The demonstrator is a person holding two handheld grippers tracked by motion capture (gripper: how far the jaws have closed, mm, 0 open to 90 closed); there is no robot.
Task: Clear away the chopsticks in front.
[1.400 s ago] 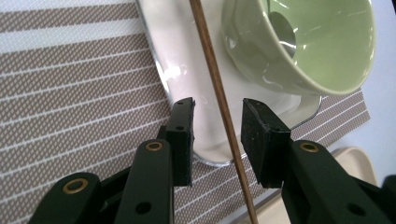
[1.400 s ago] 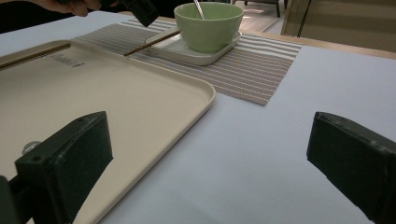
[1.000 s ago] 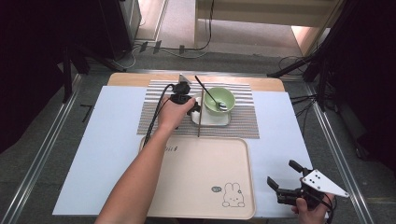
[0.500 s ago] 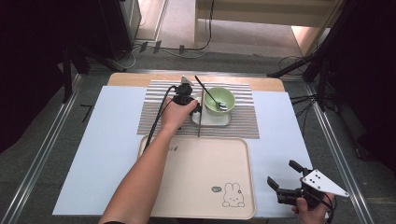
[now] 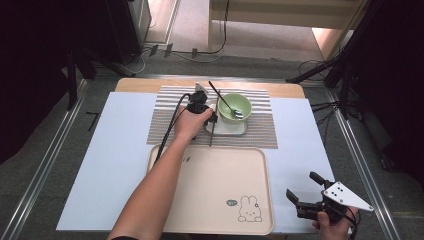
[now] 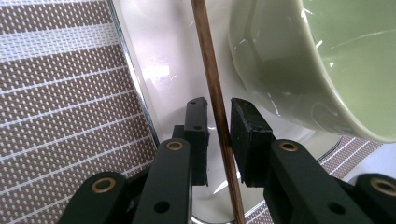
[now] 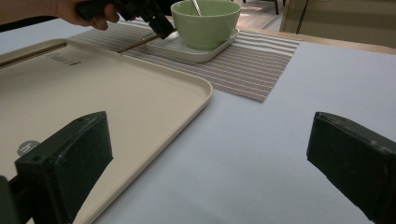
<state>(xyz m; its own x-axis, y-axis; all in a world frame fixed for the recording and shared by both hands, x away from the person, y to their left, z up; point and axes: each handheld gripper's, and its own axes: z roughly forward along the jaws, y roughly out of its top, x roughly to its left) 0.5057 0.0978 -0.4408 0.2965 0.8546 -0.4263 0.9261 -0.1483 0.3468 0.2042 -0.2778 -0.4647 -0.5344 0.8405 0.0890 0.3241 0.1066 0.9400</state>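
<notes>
Two grippers: left gripper (image 5: 212, 119) is working at 12 o'clock by the bowl (image 5: 236, 106); right gripper (image 5: 306, 192) idling spread at 5. Left view: jaws straddling the chopstick (image 6: 215, 98), not clamped. Thin, stiff, slippery; grip mid-shaft.

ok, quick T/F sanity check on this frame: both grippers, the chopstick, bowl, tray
1. The left gripper has its jaws on either side of a brown chopstick. True; whether the pads already press on it cannot be told.
2. The right gripper is shut on a spoon. False: its jaws stand wide apart, holding nothing, over the pale sheet beside the tray.
3. The green bowl sits on a white square plate on the striped mat. True.
4. The bowl is on the beige tray. False: the tray carries no dish.
5. A metal utensil rests in the bowl. True.
</notes>
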